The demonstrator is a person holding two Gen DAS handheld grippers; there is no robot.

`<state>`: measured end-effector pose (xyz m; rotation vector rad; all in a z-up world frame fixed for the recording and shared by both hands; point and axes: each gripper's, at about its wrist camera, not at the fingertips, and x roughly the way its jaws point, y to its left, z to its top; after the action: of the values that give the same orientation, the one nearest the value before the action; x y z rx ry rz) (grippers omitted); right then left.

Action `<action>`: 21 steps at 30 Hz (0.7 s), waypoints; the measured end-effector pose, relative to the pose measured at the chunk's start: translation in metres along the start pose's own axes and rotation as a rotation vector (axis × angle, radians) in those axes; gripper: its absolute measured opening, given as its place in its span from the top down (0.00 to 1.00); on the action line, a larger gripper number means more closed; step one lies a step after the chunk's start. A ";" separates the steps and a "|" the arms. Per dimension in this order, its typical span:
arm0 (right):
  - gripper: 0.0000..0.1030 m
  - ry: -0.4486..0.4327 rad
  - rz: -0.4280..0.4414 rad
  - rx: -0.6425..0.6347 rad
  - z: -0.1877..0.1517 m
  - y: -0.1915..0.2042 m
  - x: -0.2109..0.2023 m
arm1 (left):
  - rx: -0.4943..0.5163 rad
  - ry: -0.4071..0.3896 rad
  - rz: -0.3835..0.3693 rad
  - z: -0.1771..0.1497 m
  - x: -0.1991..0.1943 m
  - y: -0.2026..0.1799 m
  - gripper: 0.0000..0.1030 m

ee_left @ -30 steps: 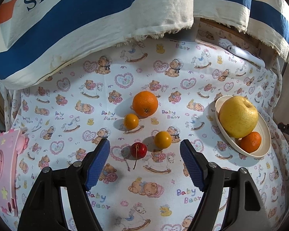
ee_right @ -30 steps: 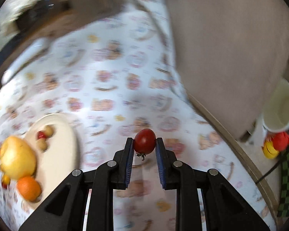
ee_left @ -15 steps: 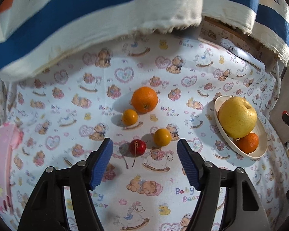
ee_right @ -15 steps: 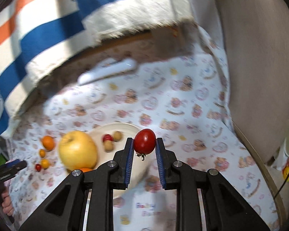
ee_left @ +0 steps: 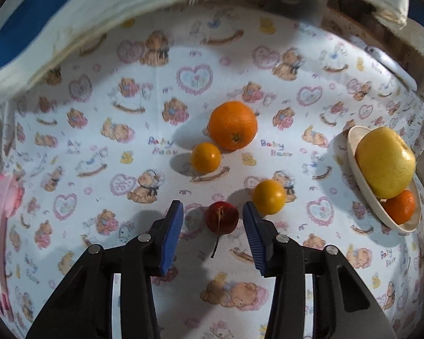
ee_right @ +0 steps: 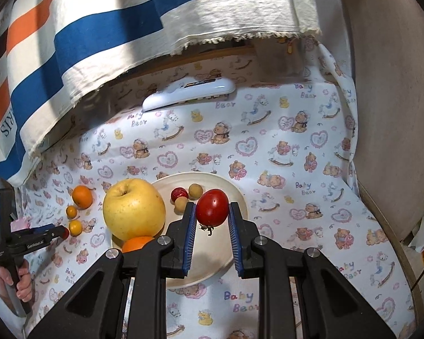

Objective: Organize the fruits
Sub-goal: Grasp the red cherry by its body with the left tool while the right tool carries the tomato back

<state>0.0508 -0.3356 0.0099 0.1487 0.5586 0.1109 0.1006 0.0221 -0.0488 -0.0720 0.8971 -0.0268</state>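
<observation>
A small red cherry (ee_left: 222,217) with a stem lies on the bear-print cloth between the blue pads of my left gripper (ee_left: 212,207). Its jaws are closing, with a gap still on both sides. Beyond it lie two small yellow-orange fruits (ee_left: 205,157) (ee_left: 269,197) and a large orange (ee_left: 232,125). My right gripper (ee_right: 212,209) is shut on a red tomato (ee_right: 213,202), held above the cream plate (ee_right: 236,195). The plate holds a yellow apple (ee_right: 134,209), an orange (ee_right: 137,243) and three small fruits (ee_right: 181,195). The left gripper (ee_right: 58,233) shows at far left.
A white remote (ee_right: 189,91) lies at the back of the cloth under a hanging striped towel (ee_right: 99,28). A pink toy (ee_left: 0,226) sits at the left edge. A beige chair back (ee_right: 395,84) borders the right side. A hand (ee_right: 19,279) holds the left tool.
The left gripper came down over the cherry and its jaws narrowed around it. The right gripper swung the tomato from above the bare cloth to above the plate.
</observation>
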 end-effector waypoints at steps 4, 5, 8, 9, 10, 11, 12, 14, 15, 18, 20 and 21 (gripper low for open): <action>0.77 0.002 0.001 -0.011 -0.001 0.003 0.000 | 0.013 -0.002 -0.009 -0.002 0.008 0.000 0.76; 0.77 0.003 0.000 -0.011 -0.001 0.003 0.000 | 0.021 0.003 -0.014 -0.002 0.008 -0.001 0.76; 0.77 0.004 0.001 -0.001 -0.001 0.002 0.000 | 0.029 -0.025 -0.008 -0.004 0.000 -0.003 0.76; 0.77 0.006 0.002 0.005 -0.001 0.001 0.000 | 0.044 -0.046 0.000 -0.005 -0.005 -0.005 0.76; 0.77 0.007 0.004 0.010 0.000 0.000 0.000 | 0.055 -0.070 0.005 -0.005 -0.011 -0.007 0.76; 0.77 0.006 0.005 0.015 0.000 -0.001 0.000 | 0.058 -0.089 0.004 -0.004 -0.018 -0.008 0.76; 0.77 0.004 0.005 0.017 0.000 -0.001 -0.001 | 0.058 -0.106 -0.002 -0.004 -0.025 -0.009 0.76; 0.77 0.002 0.008 0.021 0.001 -0.002 -0.002 | 0.061 -0.140 -0.025 -0.003 -0.041 -0.013 0.76; 0.77 0.003 0.009 0.021 0.001 -0.002 -0.002 | 0.068 -0.158 -0.034 -0.004 -0.049 -0.015 0.76; 0.77 0.010 0.008 0.017 0.001 -0.002 -0.001 | 0.109 -0.219 -0.049 -0.004 -0.072 -0.028 0.76; 0.77 0.038 -0.013 0.004 0.001 0.000 0.003 | 0.137 -0.242 -0.085 -0.003 -0.082 -0.040 0.76; 0.77 0.058 -0.012 0.002 0.000 -0.001 0.006 | 0.147 -0.247 -0.119 -0.003 -0.088 -0.045 0.76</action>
<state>0.0559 -0.3354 0.0068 0.1440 0.6172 0.1028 0.0439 -0.0185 0.0210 0.0083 0.6414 -0.1909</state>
